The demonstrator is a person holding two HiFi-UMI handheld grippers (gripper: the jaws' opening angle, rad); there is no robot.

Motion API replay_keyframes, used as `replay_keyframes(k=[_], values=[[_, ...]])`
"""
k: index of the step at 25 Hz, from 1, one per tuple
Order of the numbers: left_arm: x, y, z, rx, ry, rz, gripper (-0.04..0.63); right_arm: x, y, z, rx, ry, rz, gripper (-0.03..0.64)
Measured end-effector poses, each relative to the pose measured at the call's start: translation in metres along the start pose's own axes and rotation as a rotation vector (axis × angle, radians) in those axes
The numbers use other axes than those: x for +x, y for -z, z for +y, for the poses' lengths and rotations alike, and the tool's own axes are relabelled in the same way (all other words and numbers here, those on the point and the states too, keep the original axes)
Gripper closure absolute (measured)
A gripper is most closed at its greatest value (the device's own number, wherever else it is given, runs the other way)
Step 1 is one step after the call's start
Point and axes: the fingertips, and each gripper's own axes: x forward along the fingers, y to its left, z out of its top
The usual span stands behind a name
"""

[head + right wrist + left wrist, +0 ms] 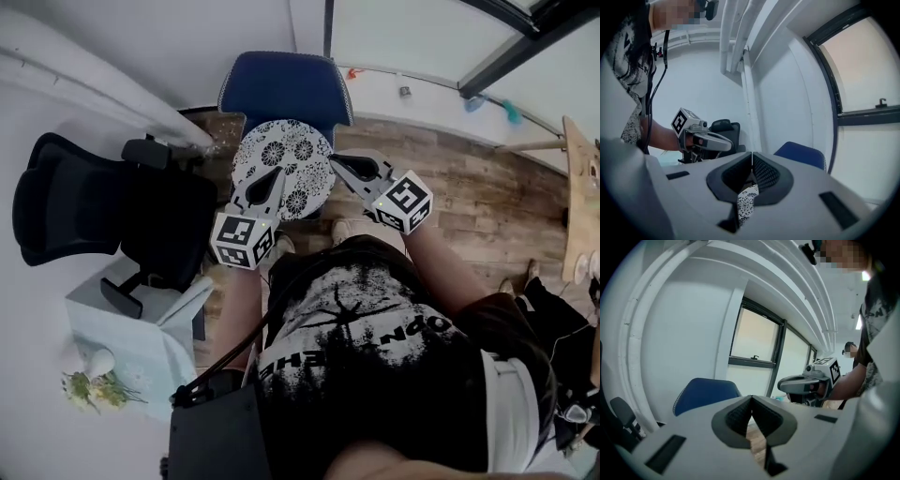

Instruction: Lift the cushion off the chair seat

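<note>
A round white cushion [286, 159] with black flower prints hangs over the seat of a blue chair [286, 89]. My left gripper [265, 183] is at its lower left edge and my right gripper [336, 161] at its right edge. In the right gripper view the jaws [752, 159] are shut, with patterned cushion fabric [746, 204] pinched below the pads. In the left gripper view the jaws [751, 401] are shut too; only a thin dark strip shows between them. The blue chair back [705, 392] stands behind.
A black office chair [94, 206] stands close on the left, beside a pale box [122, 347] with flowers. A wooden table edge [581, 187] is at the far right. White wall and window lie behind the blue chair. The floor is wood planks.
</note>
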Motion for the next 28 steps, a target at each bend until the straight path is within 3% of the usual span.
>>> replay_keyframes(k=[6, 12, 16, 19, 28], values=[[0.027, 0.010, -0.005, 0.002, 0.105, 0.050, 0.583, -0.003, 0.022, -0.009, 0.045, 0.065, 0.027, 0.597], [0.045, 0.032, -0.005, -0.003, 0.162, 0.121, 0.583, 0.003, 0.055, -0.023, 0.099, 0.119, 0.089, 0.597], [0.063, 0.048, -0.004, -0.016, 0.177, 0.151, 0.583, 0.006, 0.086, -0.040, 0.125, 0.153, 0.151, 0.595], [0.072, 0.058, 0.003, 0.026, 0.167, 0.187, 0.583, 0.017, 0.110, -0.054, 0.126, 0.169, 0.205, 0.595], [0.103, 0.100, 0.019, -0.047, 0.139, 0.250, 0.583, 0.043, 0.204, -0.098, 0.174, 0.168, 0.385, 0.529]])
